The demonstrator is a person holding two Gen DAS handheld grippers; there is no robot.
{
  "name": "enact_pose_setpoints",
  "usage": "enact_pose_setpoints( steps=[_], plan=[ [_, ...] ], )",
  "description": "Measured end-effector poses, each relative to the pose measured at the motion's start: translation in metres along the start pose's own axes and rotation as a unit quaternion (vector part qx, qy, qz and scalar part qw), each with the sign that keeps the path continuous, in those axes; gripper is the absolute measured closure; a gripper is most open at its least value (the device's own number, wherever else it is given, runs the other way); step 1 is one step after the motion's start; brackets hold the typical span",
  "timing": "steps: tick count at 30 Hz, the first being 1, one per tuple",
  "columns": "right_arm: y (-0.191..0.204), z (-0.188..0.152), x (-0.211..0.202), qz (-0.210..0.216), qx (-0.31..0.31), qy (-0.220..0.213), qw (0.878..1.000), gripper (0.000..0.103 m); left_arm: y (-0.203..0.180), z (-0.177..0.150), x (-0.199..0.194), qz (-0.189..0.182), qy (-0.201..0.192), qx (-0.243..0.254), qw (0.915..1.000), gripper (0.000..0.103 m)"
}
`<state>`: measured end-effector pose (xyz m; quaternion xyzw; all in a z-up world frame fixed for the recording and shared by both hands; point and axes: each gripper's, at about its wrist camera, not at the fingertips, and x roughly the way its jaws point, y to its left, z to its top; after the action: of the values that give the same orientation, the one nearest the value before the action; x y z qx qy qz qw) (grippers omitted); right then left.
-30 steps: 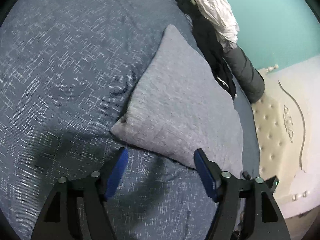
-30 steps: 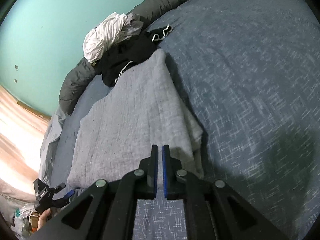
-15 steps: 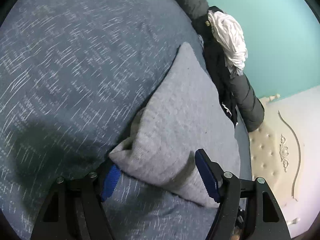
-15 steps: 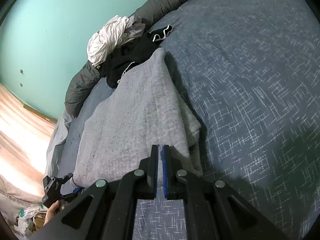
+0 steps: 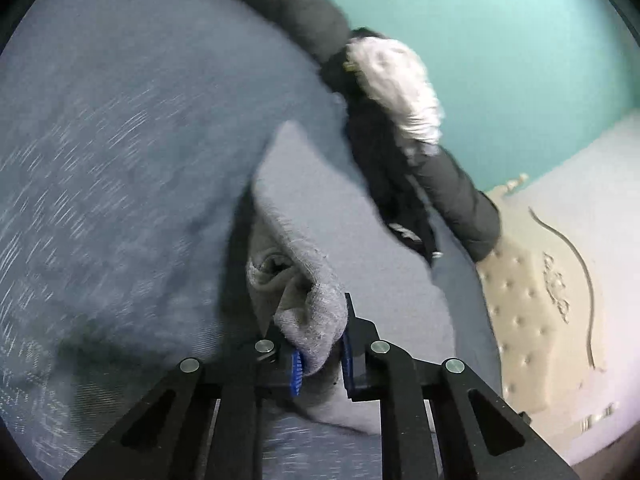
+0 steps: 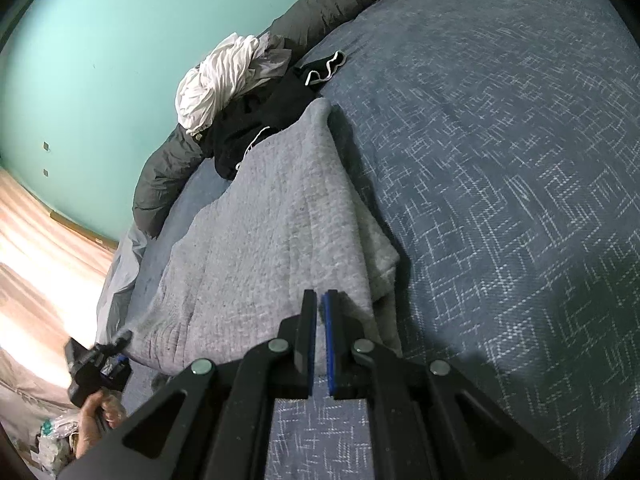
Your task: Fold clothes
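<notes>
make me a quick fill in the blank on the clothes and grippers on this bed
1. The left gripper is shut on a bunched corner of the ____ garment.
2. The right gripper has its blue pads nearly ____ at the garment's edge.
3. The crumpled white cloth lies on top of a ____ garment.
4. The wall behind the bed is ____.

Missing words: grey; together; black; turquoise

One grey garment [image 6: 276, 240] — one white [image 6: 216, 80], one black [image 6: 256, 120] — two tools [image 6: 319, 312].
</notes>
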<state>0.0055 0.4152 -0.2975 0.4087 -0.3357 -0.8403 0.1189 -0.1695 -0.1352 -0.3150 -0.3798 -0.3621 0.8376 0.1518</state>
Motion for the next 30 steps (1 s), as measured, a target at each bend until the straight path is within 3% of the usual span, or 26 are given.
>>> enact_pose_setpoints(
  steps=[5,9,13,15,18,19,22,28,30],
  plan=[
    [-0.002,0.003,-0.005,0.007,0.007,-0.006,1.0,0.1,-0.079,0.006,0.008,-0.038,0.004,0.077,0.9963,0.09],
    [-0.009,0.008,-0.013,0.013,0.016,-0.014,1.0,0.1,-0.16,-0.017,0.037,-0.068,0.04,0.162,0.9835,0.09],
    [-0.014,0.015,-0.022,0.01,0.014,-0.02,1.0,0.1,-0.224,-0.075,0.088,-0.084,0.114,0.244,0.9593,0.091],
    [-0.016,0.018,-0.025,0.012,0.013,-0.023,1.0,0.1,-0.234,-0.107,0.115,-0.08,0.161,0.266,0.9469,0.091],
    [-0.021,0.02,-0.028,0.016,0.018,-0.023,0.999,0.1,-0.242,-0.16,0.154,-0.057,0.239,0.317,0.916,0.09],
    [-0.022,0.02,-0.029,0.017,0.019,-0.022,0.999,0.1,-0.242,-0.168,0.159,-0.049,0.25,0.324,0.9113,0.09],
    [-0.023,0.021,-0.031,0.021,0.022,-0.021,0.999,0.098,-0.238,-0.168,0.158,-0.046,0.255,0.309,0.9151,0.088],
    [-0.012,0.022,-0.032,0.035,0.009,-0.02,0.999,0.096,-0.246,-0.135,0.121,-0.067,0.218,0.294,0.9283,0.059],
    [-0.006,0.022,-0.029,0.044,0.006,-0.015,0.999,0.096,-0.241,-0.121,0.111,-0.063,0.203,0.286,0.9345,0.058]
  ],
)
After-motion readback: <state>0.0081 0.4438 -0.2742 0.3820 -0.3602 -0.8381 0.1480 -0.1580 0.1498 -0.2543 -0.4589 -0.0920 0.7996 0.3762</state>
